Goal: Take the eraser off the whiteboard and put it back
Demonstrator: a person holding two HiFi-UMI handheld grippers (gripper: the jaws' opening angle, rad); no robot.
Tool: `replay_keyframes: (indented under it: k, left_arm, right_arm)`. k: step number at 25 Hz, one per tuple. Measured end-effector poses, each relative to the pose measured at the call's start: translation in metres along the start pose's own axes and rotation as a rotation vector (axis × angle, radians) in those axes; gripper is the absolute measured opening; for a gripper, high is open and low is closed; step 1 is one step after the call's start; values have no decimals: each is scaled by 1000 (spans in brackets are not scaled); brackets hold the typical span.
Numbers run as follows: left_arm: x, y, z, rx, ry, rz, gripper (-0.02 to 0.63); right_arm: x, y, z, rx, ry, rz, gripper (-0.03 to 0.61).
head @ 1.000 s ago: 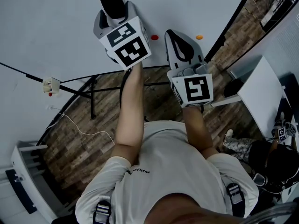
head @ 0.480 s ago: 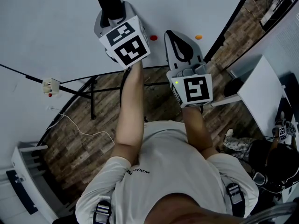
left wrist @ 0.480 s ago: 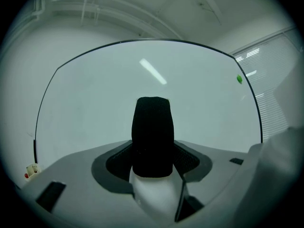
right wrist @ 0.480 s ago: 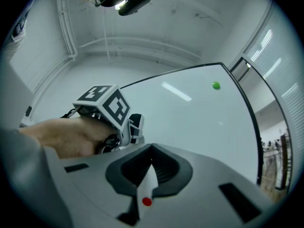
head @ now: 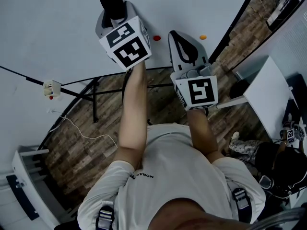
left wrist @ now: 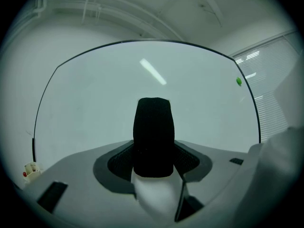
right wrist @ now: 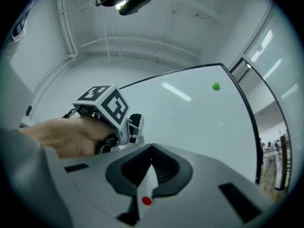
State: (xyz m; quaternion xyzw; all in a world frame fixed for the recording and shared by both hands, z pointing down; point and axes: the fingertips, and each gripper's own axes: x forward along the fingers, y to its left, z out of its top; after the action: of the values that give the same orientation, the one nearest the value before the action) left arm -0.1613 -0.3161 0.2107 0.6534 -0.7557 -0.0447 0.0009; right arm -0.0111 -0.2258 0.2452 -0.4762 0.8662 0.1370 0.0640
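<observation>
A black eraser (head: 111,1) rests against the whiteboard (head: 53,28). My left gripper (head: 115,14) reaches level up to it. In the left gripper view the eraser (left wrist: 153,137) stands upright and fills the gap between the jaws, which have just been closing on it and now grip its sides. My right gripper (head: 176,35) hangs just to the right of the left one, pointing at the board, shut and empty. In the right gripper view its jaws meet in front of the camera (right wrist: 151,151), and the left gripper (right wrist: 134,126) shows at the left with a hand behind it.
A red magnet (head: 157,38) and an orange magnet (head: 203,37) stick to the board near the grippers, and a green magnet (left wrist: 239,81) sits nearer its corner. The board's stand legs (head: 93,97) cross the wooden floor. A white table (head: 268,92) stands at the right.
</observation>
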Motion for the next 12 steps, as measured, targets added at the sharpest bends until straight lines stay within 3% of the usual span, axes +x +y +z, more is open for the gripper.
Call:
replay_keyframes:
  k: [12]
  left_arm:
    - [-15,-3,-1,9,-18,-18,236]
  right_arm:
    - [-2,2,-1,3,5,2,12]
